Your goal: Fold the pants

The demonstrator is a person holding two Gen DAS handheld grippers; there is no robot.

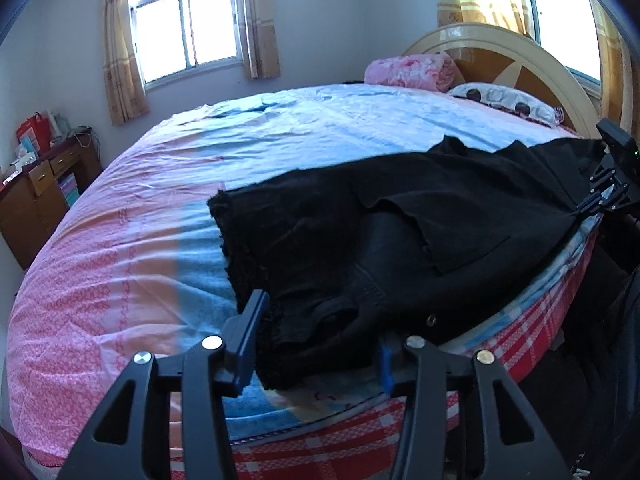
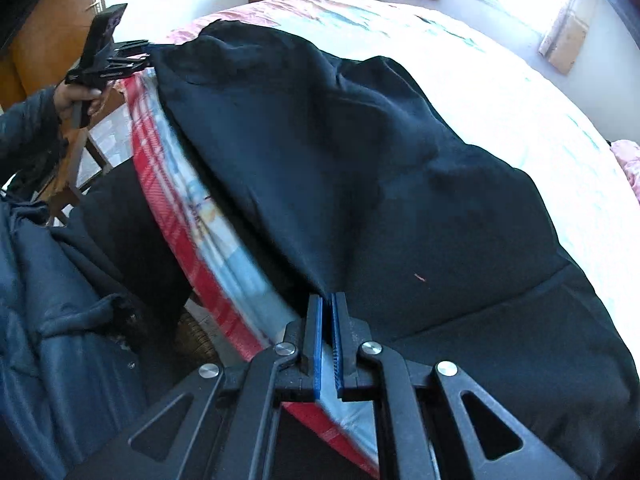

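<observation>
Right gripper (image 2: pixel 327 300) fingers pinched tight on one edge of the black fabric pants (image 2: pixel 360 184) spread along the near edge of the pink-and-blue quilted bed (image 1: pixel 120 240), left gripper (image 1: pixel 316 336) fingers apart, straddling the opposite hem.

The pants (image 1: pixel 400 216) are black matt cloth, frayed and rough at the hem. The sheet (image 1: pixel 120 264) is thin printed cloth with creases. The grippers (image 2: pixel 327 300) are matt black plastic with shiny metal rivets. The headboard (image 1: pixel 516 52) is glossy wood
</observation>
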